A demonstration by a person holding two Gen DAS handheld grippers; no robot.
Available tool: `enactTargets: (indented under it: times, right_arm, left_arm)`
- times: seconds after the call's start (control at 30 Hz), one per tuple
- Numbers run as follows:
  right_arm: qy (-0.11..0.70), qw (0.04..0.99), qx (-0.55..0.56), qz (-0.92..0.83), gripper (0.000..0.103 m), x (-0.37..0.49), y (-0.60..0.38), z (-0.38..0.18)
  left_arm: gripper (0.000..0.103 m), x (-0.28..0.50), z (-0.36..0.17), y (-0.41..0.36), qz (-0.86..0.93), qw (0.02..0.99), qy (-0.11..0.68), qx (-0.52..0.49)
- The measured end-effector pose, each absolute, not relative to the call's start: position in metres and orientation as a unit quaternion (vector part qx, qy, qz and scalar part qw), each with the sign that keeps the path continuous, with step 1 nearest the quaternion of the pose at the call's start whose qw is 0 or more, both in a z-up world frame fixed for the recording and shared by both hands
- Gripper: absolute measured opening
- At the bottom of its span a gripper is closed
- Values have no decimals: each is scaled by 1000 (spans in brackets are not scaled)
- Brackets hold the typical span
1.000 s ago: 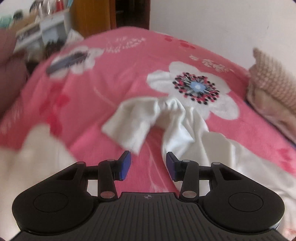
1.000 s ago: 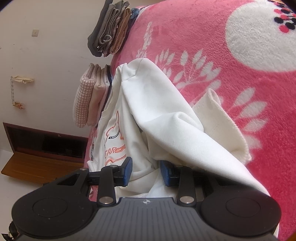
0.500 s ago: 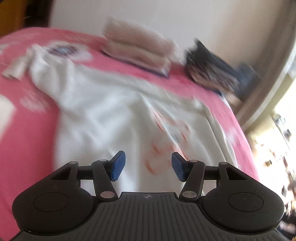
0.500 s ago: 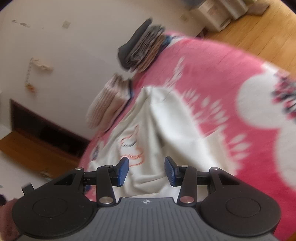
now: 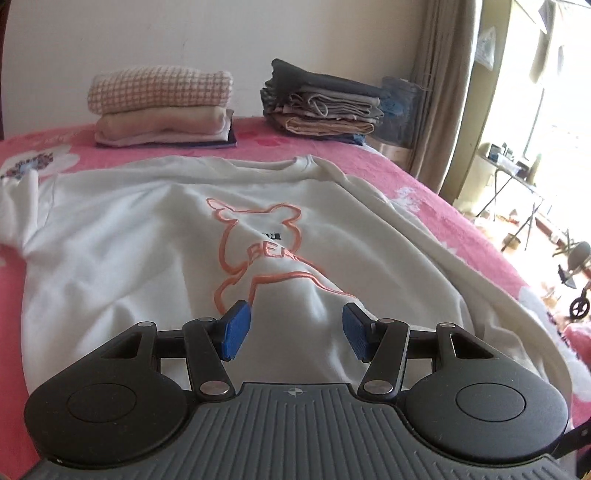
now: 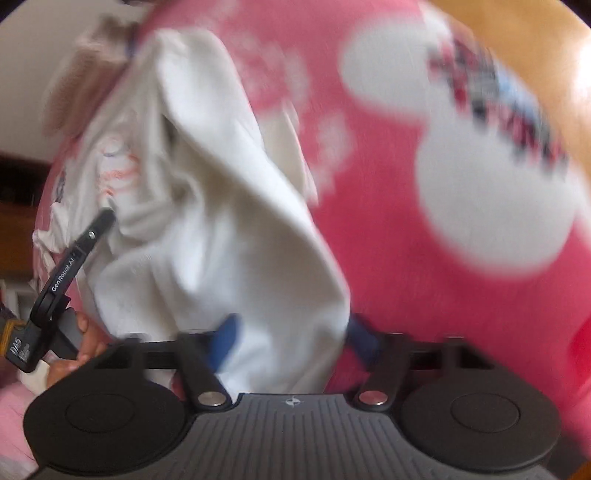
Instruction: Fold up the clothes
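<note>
A white sweatshirt with an orange bear outline lies face up on the pink flowered bedspread, collar towards the wall. My left gripper is open low over the lower front of the sweatshirt, and a raised ridge of fabric runs between its blue pads. The right wrist view is blurred by motion. There, my right gripper stands wide open with a bulky fold of the sweatshirt lying between its fingers. The left gripper's body and a hand show at the left edge.
Two stacks of folded clothes stand by the wall at the far side of the bed: a checked and beige stack and a grey and brown stack. A curtain and a bright window lie to the right. Wooden floor borders the bed.
My left gripper swung from the left sleeve round to the sweatshirt's printed front and came in low. My right gripper has opened wider and moved in over the bunched fabric.
</note>
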State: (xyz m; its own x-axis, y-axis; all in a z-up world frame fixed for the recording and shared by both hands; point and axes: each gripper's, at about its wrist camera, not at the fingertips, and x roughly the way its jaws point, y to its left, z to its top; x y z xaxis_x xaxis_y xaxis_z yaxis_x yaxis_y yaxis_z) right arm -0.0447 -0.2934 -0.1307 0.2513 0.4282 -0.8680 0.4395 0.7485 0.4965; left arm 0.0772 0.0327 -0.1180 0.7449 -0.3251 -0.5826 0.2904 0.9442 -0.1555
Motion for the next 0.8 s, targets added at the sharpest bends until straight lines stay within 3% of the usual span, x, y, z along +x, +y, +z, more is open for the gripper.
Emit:
enactTargets:
  times: [0.1,0.27,0.43,0.8]
  right_arm:
    - [582,722,374,1,5,-47,-296,-123]
    - [449,791,411,65,4,-30,-307,-59]
    - [345,853,378,101,4,56,-327,3]
    - [266,895,357,21,4,248,-348,-1]
  left_arm:
    - [55,78,-119,33,-163,933,321,-25]
    - [55,81,-125,37,-149,927,342,-33]
    - [55,87,-133,35,-145,921,359,-33]
    - [56,95,-141,30,-152,918,365,-20]
